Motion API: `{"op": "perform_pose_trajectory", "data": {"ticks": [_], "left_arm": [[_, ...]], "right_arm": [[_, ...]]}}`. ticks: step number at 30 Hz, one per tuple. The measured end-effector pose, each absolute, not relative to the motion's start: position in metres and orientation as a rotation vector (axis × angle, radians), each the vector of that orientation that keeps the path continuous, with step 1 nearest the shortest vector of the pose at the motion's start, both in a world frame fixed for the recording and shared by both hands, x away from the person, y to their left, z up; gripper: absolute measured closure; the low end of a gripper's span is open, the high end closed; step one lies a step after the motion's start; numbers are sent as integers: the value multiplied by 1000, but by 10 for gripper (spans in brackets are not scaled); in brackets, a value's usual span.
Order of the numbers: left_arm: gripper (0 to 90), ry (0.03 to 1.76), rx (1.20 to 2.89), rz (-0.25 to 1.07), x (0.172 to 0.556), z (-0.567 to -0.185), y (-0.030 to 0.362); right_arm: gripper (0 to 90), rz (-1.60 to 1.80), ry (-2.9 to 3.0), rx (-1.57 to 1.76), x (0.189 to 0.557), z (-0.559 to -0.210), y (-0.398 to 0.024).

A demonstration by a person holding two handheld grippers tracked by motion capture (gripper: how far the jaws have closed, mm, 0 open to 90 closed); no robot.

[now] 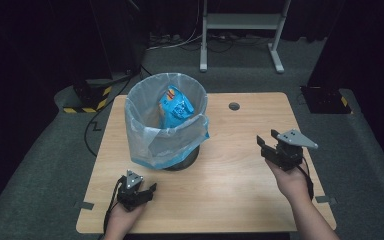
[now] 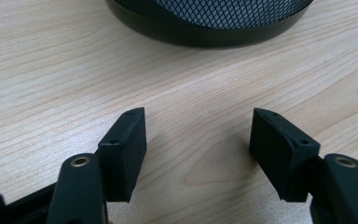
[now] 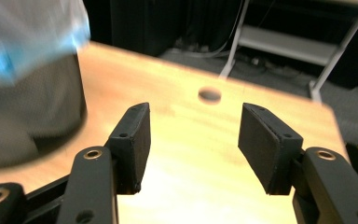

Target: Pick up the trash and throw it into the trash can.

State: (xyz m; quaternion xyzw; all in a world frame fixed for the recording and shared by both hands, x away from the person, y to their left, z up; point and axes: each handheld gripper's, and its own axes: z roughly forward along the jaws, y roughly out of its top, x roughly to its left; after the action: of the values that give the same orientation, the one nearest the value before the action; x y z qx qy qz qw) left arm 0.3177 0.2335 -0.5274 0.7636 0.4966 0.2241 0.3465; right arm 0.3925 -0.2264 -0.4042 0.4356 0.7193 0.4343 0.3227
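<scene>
A black mesh bin [image 1: 180, 161] lined with a clear bluish bag [image 1: 145, 125] stands at the table's left middle. A blue snack packet [image 1: 176, 107] lies inside it. My left gripper [image 1: 141, 190] rests low near the front edge, just in front of the bin, open with bare wood between its fingers [image 2: 123, 151]; the bin's base [image 2: 205, 28] is close ahead in the left gripper view. My right gripper [image 1: 267, 145] hovers over the table's right side, well clear of the bin. It stands open, and nothing is between its pads [image 3: 133, 144].
The wooden table [image 1: 230, 175] has a round cable hole [image 1: 234, 106] near its back edge, also seen as the hole [image 3: 209, 94] ahead of the right gripper. A grey metal stand [image 1: 240, 30] and cables sit on the floor behind.
</scene>
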Motion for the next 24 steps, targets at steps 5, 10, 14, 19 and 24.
{"op": "perform_pose_trajectory", "data": {"ticks": [5, 10, 14, 19, 24], "left_arm": [[363, 1286, 1987, 585, 318, -527, 234], [364, 1285, 1987, 585, 318, -527, 234], [365, 1289, 1982, 583, 318, -527, 233], [367, 1296, 1971, 588, 318, -528, 233], [370, 1301, 1968, 593, 318, -528, 233]], "right_arm": [[470, 1082, 1965, 1214, 393, -452, -238], [489, 1029, 2021, 1282, 388, -495, -248], [515, 944, 2092, 1284, 382, -519, -249], [510, 944, 2122, 1378, 381, -522, -250], [496, 914, 2105, 1379, 379, -523, -246]]}}
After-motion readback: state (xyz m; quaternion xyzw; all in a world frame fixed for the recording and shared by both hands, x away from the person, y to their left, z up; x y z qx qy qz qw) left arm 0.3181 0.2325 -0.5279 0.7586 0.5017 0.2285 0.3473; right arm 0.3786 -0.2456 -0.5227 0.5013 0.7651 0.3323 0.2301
